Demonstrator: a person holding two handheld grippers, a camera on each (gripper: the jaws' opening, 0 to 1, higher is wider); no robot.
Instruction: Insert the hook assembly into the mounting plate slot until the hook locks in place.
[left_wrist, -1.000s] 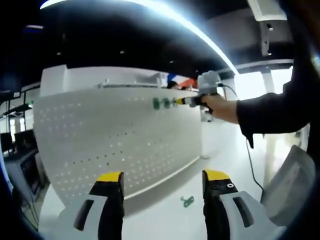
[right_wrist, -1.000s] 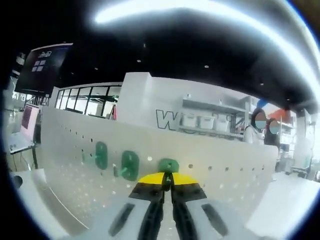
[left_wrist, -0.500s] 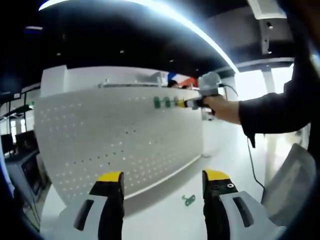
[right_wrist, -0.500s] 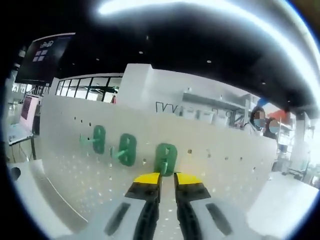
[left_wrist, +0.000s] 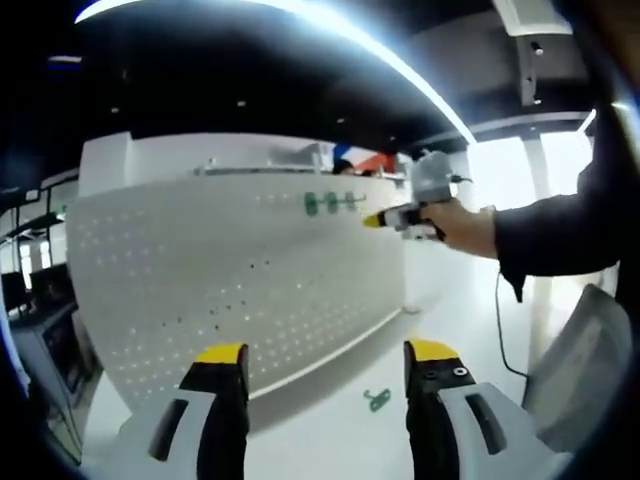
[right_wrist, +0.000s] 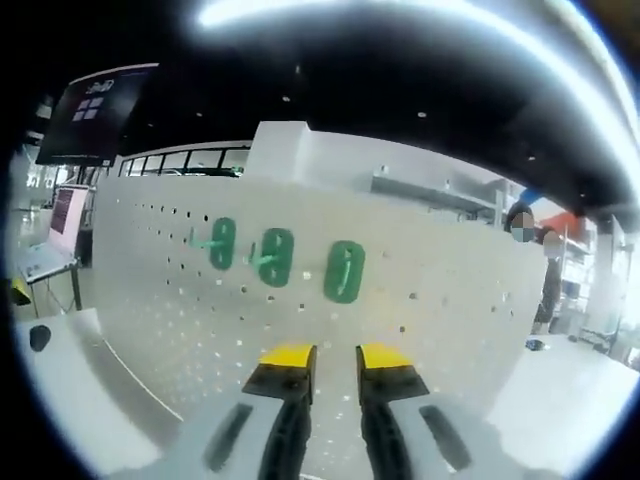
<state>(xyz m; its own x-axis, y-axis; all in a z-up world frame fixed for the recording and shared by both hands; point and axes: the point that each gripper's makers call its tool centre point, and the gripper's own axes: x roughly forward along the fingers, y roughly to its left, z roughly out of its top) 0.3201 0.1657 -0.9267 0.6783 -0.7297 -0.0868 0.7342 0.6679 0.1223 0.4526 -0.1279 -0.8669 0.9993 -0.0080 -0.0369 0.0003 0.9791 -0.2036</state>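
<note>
1. The pegboard (right_wrist: 420, 290) stands upright on the white tabletop (left_wrist: 330, 440), three green hooks (right_wrist: 343, 270) seated in a row.
2. The right gripper (right_wrist: 335, 358) hovers below them, jaws apart, empty.
3. The left gripper (left_wrist: 325, 355) is spread, idle.
4. Next, likely fetching the spare hook (left_wrist: 377, 401) lying on the tabletop.

Grey tongs (left_wrist: 325, 400), yellow-tipped black jaws (dark sleeve (left_wrist: 560, 235)).

Both tools, left (left_wrist: 325, 365) and right (right_wrist: 336, 360), gape empty.
</note>
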